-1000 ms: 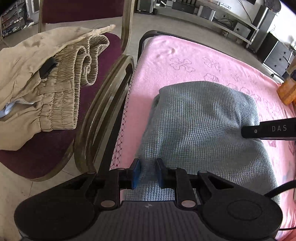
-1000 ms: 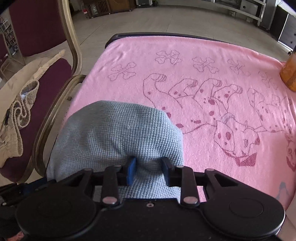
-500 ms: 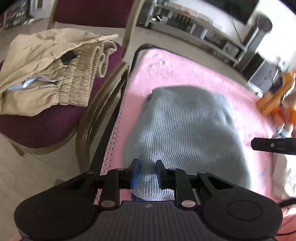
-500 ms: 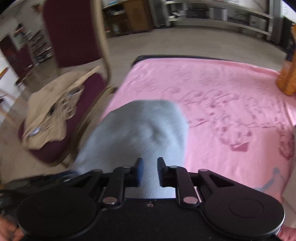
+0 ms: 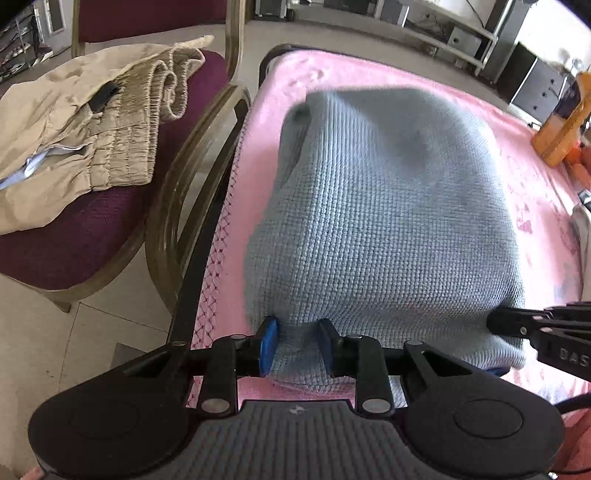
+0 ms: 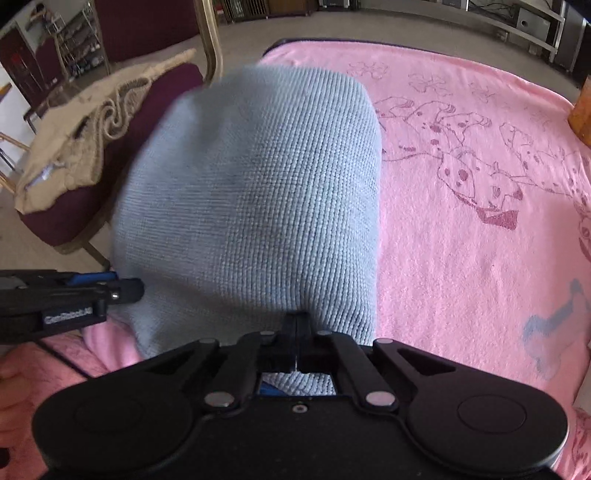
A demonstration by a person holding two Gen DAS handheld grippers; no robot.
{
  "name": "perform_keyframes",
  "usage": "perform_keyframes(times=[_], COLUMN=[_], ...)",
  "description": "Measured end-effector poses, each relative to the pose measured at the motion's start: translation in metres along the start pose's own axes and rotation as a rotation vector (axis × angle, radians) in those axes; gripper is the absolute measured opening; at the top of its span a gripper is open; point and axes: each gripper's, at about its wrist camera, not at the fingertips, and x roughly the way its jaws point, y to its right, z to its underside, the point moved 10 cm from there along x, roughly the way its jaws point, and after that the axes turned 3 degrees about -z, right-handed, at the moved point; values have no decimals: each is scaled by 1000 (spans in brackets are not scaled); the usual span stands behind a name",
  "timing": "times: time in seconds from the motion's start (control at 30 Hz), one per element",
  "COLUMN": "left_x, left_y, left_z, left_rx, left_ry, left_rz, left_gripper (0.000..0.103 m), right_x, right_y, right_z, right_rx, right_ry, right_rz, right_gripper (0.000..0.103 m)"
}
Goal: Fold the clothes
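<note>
A folded grey-blue knit garment (image 5: 388,206) is held up off the pink dog-print blanket (image 5: 535,192), its far end hanging over it; it also fills the right wrist view (image 6: 251,199). My left gripper (image 5: 297,345) pinches a bunch of the near hem between its blue pads, near the left corner. My right gripper (image 6: 296,332) is closed tight on the near hem at the right corner; it also shows in the left wrist view (image 5: 517,326). The left gripper also shows in the right wrist view (image 6: 122,288).
A maroon chair with a gold frame (image 5: 192,177) stands left of the blanket, with beige elastic-waist trousers (image 5: 74,140) piled on its seat. An orange object (image 5: 561,129) sits at the blanket's far right edge. Shelving and cabinets (image 5: 461,33) stand beyond.
Both grippers have lifted the garment's near edge off the blanket, so it now hangs raised and closer to the cameras. The right jaws have closed from a gap to fully pinched.
</note>
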Motion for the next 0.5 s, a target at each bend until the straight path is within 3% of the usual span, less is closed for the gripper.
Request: perform_keyframes(times=[0.1, 0.23, 0.37, 0.5], left_x=[-13, -33, -49, -52], left_y=[-3, 0, -4, -4], left_z=[4, 11, 2, -28], left_rx=[-45, -81, -105, -89], left_ry=[32, 81, 191, 284], left_rz=[71, 189, 145, 71], left_gripper=[25, 28, 28, 25], right_x=[-22, -52, -65, -57], right_y=[-5, -2, 15, 19], right_z=[1, -5, -17, -28], right_rx=[7, 24, 84, 140], right_ry=[37, 107, 197, 235], right_rz=[-41, -58, -45, -93], right_gripper=[19, 22, 22, 22])
